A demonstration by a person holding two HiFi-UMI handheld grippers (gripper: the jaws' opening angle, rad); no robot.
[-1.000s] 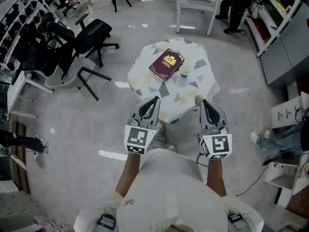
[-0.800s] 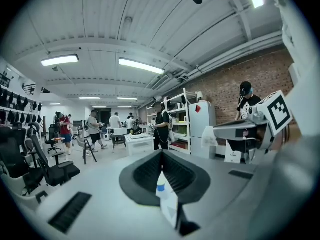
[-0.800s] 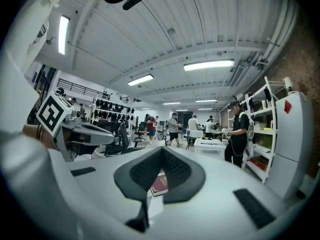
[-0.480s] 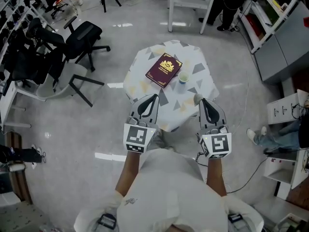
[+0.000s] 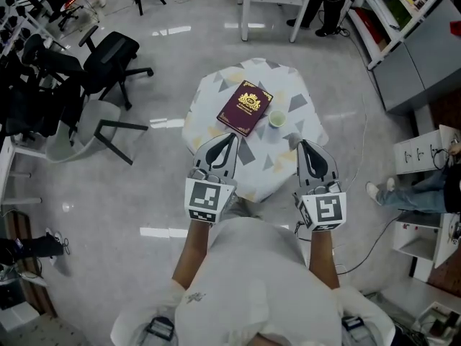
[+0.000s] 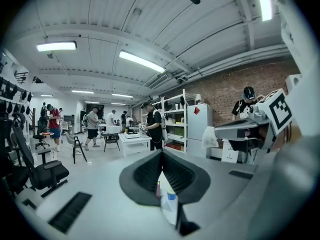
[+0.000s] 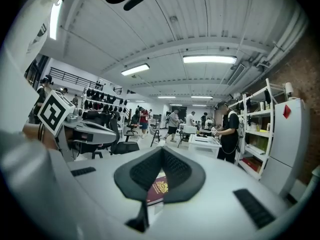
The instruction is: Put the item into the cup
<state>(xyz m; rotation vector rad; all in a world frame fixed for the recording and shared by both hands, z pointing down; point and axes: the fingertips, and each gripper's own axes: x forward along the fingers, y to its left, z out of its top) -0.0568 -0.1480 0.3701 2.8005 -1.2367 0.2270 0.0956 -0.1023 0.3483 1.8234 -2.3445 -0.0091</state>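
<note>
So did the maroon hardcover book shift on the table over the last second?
No. The maroon hardcover book still lies at the same slant just left of the small pale green cup on the patterned tablecloth; only the head camera shifted.

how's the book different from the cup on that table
The book is dark red with a gold emblem; the cup is pale. The book lies flat and is far larger; the cup stands upright, small and round. Both sit side by side on the patterned table.
</note>
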